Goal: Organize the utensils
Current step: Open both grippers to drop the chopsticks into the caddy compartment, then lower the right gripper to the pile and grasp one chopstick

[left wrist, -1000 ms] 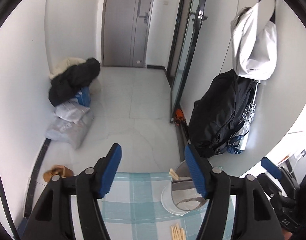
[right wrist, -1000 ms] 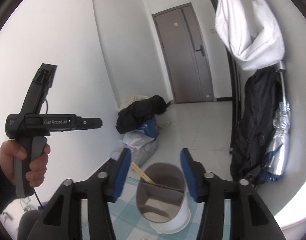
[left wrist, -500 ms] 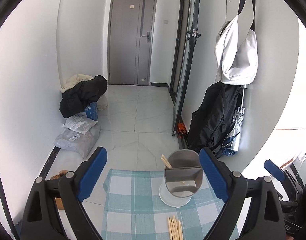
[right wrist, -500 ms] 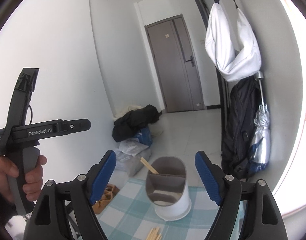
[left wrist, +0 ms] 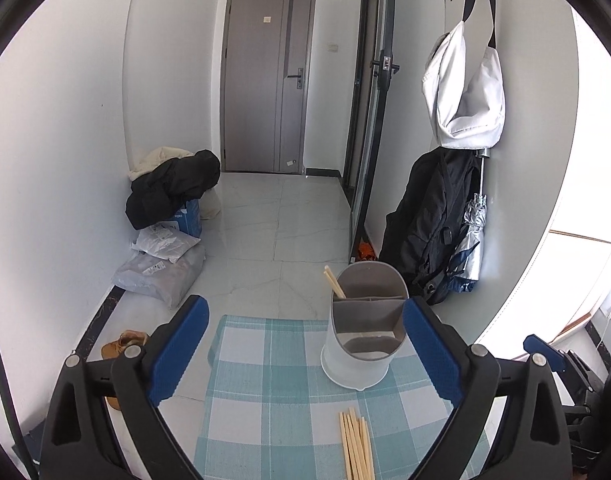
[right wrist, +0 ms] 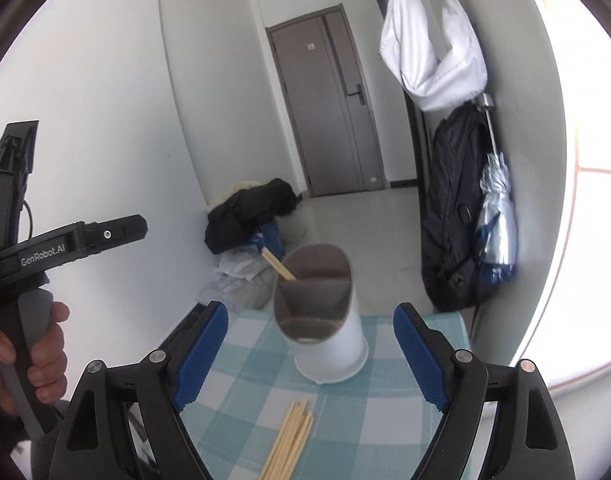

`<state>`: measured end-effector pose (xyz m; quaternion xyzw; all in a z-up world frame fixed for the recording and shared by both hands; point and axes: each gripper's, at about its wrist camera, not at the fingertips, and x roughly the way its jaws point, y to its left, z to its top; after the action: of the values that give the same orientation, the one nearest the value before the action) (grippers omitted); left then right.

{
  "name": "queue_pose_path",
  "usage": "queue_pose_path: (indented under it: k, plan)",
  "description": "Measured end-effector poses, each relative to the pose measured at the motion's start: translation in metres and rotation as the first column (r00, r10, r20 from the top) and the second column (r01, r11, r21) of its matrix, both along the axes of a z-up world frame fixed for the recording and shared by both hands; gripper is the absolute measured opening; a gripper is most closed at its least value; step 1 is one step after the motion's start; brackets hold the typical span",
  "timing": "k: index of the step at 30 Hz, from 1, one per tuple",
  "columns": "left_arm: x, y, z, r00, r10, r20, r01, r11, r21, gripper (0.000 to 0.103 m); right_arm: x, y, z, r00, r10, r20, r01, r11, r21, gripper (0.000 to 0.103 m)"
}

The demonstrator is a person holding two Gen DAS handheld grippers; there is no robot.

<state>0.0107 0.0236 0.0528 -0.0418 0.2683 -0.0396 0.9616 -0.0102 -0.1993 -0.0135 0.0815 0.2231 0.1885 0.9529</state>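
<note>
On the left, the left tool (left wrist: 303, 344) hangs over the checked cloth (left wrist: 265, 380) on the worktop, its jaws opening wide with nothing between them; blue ribbed pads (left wrist: 177, 350) on black frames. A hand (right wrist: 45, 356) grips its handle in the right view. Centre now: a loose bundle of pale wooden chopsticks (left wrist: 355, 444), thin and straight, lies flat on the cloth just in front of the holder. The holder (left wrist: 363, 324) is a smooth plastic tub, grey divided insert in a white shell, standing upright near the cloth's far edge, with one pair of chopsticks (left wrist: 333, 282) already leaning in its back compartment. Over to the right tool (right wrist: 309, 354): spread wide too, empty, framing the holder from above. My read: we're between picks, more sticks to load. Next move calls for dipping low, pinching a thin pair off a flat soft cloth, then tipping them upright into that back section.
</note>
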Motion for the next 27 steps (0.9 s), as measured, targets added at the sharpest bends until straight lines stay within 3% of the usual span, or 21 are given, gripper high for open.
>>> queue_pose_path:
  k: [11,16,20,27]
  plan:
    - [0.015,0.008,-0.069,0.99,0.037,-0.135,-0.04,0.999,-0.016,0.095,0.007,0.01,-0.047,0.991,0.006,-0.137,-0.019,0.995,-0.094,0.085]
    - [0.023,0.019,-0.1,0.973,0.041,-0.228,-0.058,0.996,-0.068,0.095,0.019,0.016,-0.071,0.973,0.014,-0.232,-0.048,0.989,-0.141,0.085]
    - [0.026,0.027,-0.113,0.961,0.067,-0.267,-0.084,0.995,-0.052,0.095,0.032,0.025,-0.096,0.947,0.012,-0.322,-0.08,0.977,-0.199,0.085]
    - [0.028,0.036,-0.109,0.969,0.126,-0.213,-0.121,0.992,0.035,0.095,0.054,0.046,-0.138,0.893,0.02,-0.45,-0.149,0.956,-0.253,0.072]
